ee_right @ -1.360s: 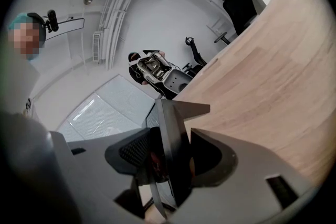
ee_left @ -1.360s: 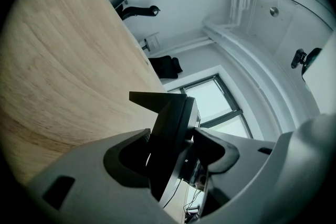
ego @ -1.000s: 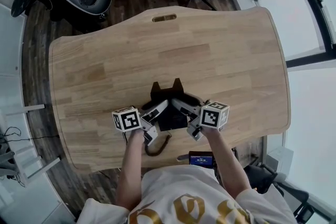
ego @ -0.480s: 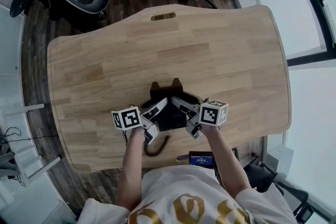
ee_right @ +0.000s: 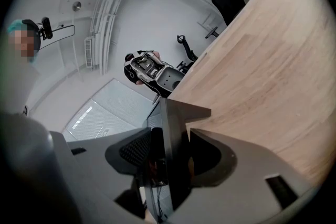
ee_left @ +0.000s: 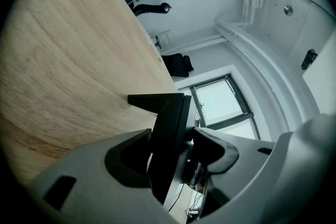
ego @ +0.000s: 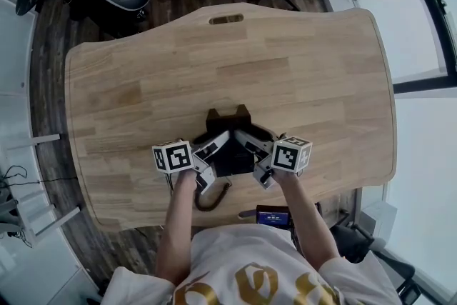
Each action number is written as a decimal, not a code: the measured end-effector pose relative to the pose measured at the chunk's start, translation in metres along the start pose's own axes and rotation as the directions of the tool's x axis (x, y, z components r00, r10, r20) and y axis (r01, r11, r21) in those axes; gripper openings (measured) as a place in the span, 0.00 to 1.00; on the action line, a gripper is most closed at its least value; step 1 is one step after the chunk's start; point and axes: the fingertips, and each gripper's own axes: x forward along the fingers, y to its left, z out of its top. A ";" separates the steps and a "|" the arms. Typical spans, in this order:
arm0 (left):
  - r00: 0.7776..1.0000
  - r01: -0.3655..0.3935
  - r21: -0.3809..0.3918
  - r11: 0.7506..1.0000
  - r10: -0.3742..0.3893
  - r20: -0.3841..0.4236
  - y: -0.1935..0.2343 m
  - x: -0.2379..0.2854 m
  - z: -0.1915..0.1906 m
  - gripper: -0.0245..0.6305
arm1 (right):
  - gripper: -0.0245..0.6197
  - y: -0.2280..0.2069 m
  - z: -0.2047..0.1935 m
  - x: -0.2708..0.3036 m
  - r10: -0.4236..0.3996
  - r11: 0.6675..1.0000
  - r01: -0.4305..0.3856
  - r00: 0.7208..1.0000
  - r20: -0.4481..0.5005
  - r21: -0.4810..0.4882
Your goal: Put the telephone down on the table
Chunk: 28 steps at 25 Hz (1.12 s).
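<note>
Black angular plastic telephone sits between both tools, over the near part of the pale wooden table; contact with the board cannot be confirmed. Left gripper pinches its left rim, and right gripper pinches the opposite rim. Body is judged rigid, moderately weighty and smooth-sided, so slippage is possible; the opposed edge holds suit it. Black coiled cord trails behind the left gripper and may snag. Nothing obstructs ahead of either gripper.

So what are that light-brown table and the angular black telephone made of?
The light-brown table looks like wood: joined strips with visible grain, matt finish. The angular black telephone seems to be moulded plastic, smooth and dull with crisp edges, though that is a guess.
</note>
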 end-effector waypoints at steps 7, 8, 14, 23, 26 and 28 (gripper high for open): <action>1.000 -0.011 0.018 1.000 0.011 0.000 0.002 0.000 0.000 0.40 | 0.39 0.001 -0.002 0.003 -0.041 0.997 0.041 0.999 -0.002 -0.059; 1.000 -0.019 0.023 1.000 0.019 0.005 0.003 0.000 0.000 0.40 | 0.39 0.001 -0.002 0.003 -0.048 0.997 0.048 0.999 0.000 -0.063; 0.993 -0.114 0.138 0.984 0.109 0.044 0.004 -0.004 0.003 0.45 | 0.39 0.001 -0.003 0.001 -0.074 0.995 0.071 0.997 -0.028 -0.073; 0.976 -0.219 0.317 0.923 0.205 0.079 -0.003 -0.011 0.010 0.45 | 0.39 0.002 0.002 -0.008 -0.198 0.960 0.191 0.980 -0.012 -0.204; 0.970 -0.241 0.363 0.900 0.220 0.100 -0.007 -0.017 0.013 0.45 | 0.39 0.003 0.007 -0.015 -0.208 0.958 0.205 0.978 0.007 -0.202; 0.966 -0.259 0.435 0.863 0.225 0.129 -0.013 -0.023 0.016 0.45 | 0.39 0.004 0.009 -0.020 -0.214 0.956 0.215 0.976 0.023 -0.198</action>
